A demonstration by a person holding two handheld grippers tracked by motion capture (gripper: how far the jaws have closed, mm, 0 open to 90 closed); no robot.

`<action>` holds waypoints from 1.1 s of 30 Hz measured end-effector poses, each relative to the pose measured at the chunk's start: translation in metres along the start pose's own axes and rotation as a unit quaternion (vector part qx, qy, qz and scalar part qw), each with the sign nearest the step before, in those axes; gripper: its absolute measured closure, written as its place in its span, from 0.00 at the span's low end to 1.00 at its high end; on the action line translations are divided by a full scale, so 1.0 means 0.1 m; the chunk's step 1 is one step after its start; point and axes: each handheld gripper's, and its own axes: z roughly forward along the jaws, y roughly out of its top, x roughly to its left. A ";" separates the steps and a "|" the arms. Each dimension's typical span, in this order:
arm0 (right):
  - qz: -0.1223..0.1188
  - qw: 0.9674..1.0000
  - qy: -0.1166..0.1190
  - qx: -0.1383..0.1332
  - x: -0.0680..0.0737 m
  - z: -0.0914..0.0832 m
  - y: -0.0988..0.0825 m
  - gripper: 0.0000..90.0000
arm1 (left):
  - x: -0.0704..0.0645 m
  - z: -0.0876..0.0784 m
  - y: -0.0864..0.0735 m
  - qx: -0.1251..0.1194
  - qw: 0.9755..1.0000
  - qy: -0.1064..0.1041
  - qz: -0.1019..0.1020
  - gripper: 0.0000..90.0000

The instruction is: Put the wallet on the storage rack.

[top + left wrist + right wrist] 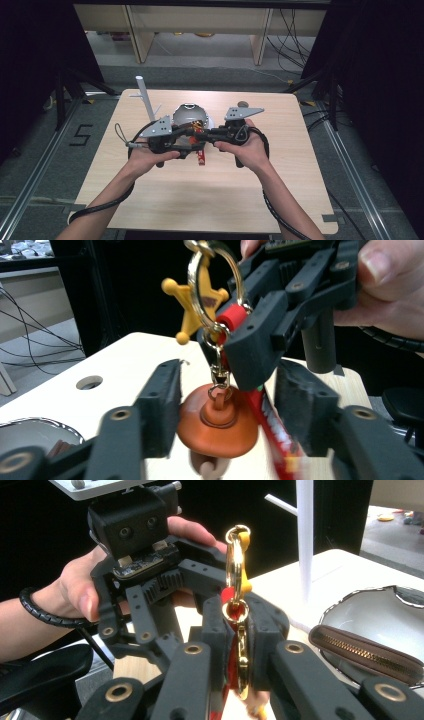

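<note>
- Left gripper view, centre: the keychain hangs with its gold ring, yellow star and orange cap-shaped charm.
- Right gripper, reaching in from the upper right, is clamped on the keychain's red strap.
- Left gripper has its jaws apart either side of the charm, pads not pressing.
- Red strap's white lettering is too blurred to read.
- High view, left of frame: a "5" is marked on the floor.
</note>
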 end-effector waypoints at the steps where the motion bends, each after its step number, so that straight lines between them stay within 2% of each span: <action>1: -0.004 1.000 -0.006 0.001 0.00 0.01 -0.01 0.91 | 0.00 0.01 0.00 0.001 1.000 0.002 -0.001 0.57; 2: -0.004 1.000 -0.006 0.001 0.00 0.01 -0.01 0.91 | 0.01 0.01 0.00 0.003 1.000 0.002 0.000 0.57; 3: 0.003 1.000 -0.004 0.002 0.01 0.01 -0.01 0.91 | 0.01 0.01 0.00 0.004 1.000 -0.006 -0.002 0.59; 4: 0.003 1.000 -0.006 0.002 0.00 0.01 -0.02 0.91 | 0.00 0.02 0.00 0.002 1.000 -0.005 -0.003 0.70; 5: 0.003 1.000 -0.006 0.000 -0.01 0.01 -0.03 0.91 | -0.01 0.02 0.00 0.008 1.000 -0.003 -0.002 0.71; 6: 0.003 1.000 -0.006 0.000 -0.01 0.01 -0.03 0.91 | -0.01 0.02 0.00 0.008 1.000 -0.003 -0.002 0.72; 8: 0.020 1.000 -0.010 0.008 0.01 -0.01 -0.04 0.91 | -0.01 0.01 0.01 0.015 1.000 -0.003 -0.003 0.73; 10: 0.012 1.000 -0.003 0.001 -0.01 0.01 -0.04 0.91 | -0.01 0.01 0.01 0.019 1.000 -0.004 -0.003 0.73; 15: 0.030 1.000 0.010 -0.002 -0.04 0.00 -0.03 0.90 | 0.00 -0.01 0.04 0.028 1.000 -0.004 0.006 0.76; 16: 0.037 0.999 0.016 -0.005 -0.04 0.00 -0.03 0.89 | 0.00 -0.03 0.04 0.035 0.999 0.002 0.009 0.81; 17: 0.050 0.999 0.022 -0.007 -0.05 -0.01 -0.03 0.79 | 0.02 -0.04 0.02 0.038 0.999 0.004 0.006 0.86; 18: 0.061 0.998 0.024 -0.004 -0.06 -0.04 -0.01 0.77 | 0.04 -0.06 -0.01 0.037 0.999 -0.001 -0.008 0.88; 20: 0.065 0.998 0.006 -0.006 -0.09 -0.17 0.03 0.81 | 0.05 -0.09 -0.04 0.042 0.999 0.002 -0.018 0.92; 21: 0.057 0.998 0.007 -0.009 -0.12 -0.18 0.03 0.80 | 0.04 -0.11 -0.05 0.042 0.999 -0.002 -0.028 0.92; 22: 0.057 0.998 0.007 -0.009 -0.12 -0.18 0.03 0.80 | 0.04 -0.11 -0.05 0.042 0.999 -0.002 -0.028 0.92; 23: 0.069 0.998 0.006 -0.006 -0.11 -0.20 0.02 0.80 | 0.05 -0.12 -0.05 0.039 0.999 -0.001 -0.027 0.92; 24: 0.077 0.997 0.007 -0.003 -0.11 -0.22 0.02 0.79 | 0.05 -0.14 -0.04 0.045 0.999 0.006 -0.025 0.93; 26: 0.071 0.997 0.003 -0.020 -0.14 -0.28 -0.01 0.77 | 0.06 -0.16 -0.04 0.040 0.999 0.008 -0.033 0.93; 27: 0.071 0.997 0.003 -0.020 -0.14 -0.28 -0.01 0.77 | 0.07 -0.16 -0.04 0.041 0.998 0.008 -0.036 0.93; 31: 0.090 0.996 -0.013 -0.018 -0.16 -0.37 -0.11 0.76 | 0.11 -0.23 -0.04 0.031 0.998 0.012 -0.052 0.93; 33: 0.083 0.996 -0.027 -0.020 -0.18 -0.41 -0.16 0.76 | 0.12 -0.27 -0.05 0.034 0.998 0.017 -0.054 0.93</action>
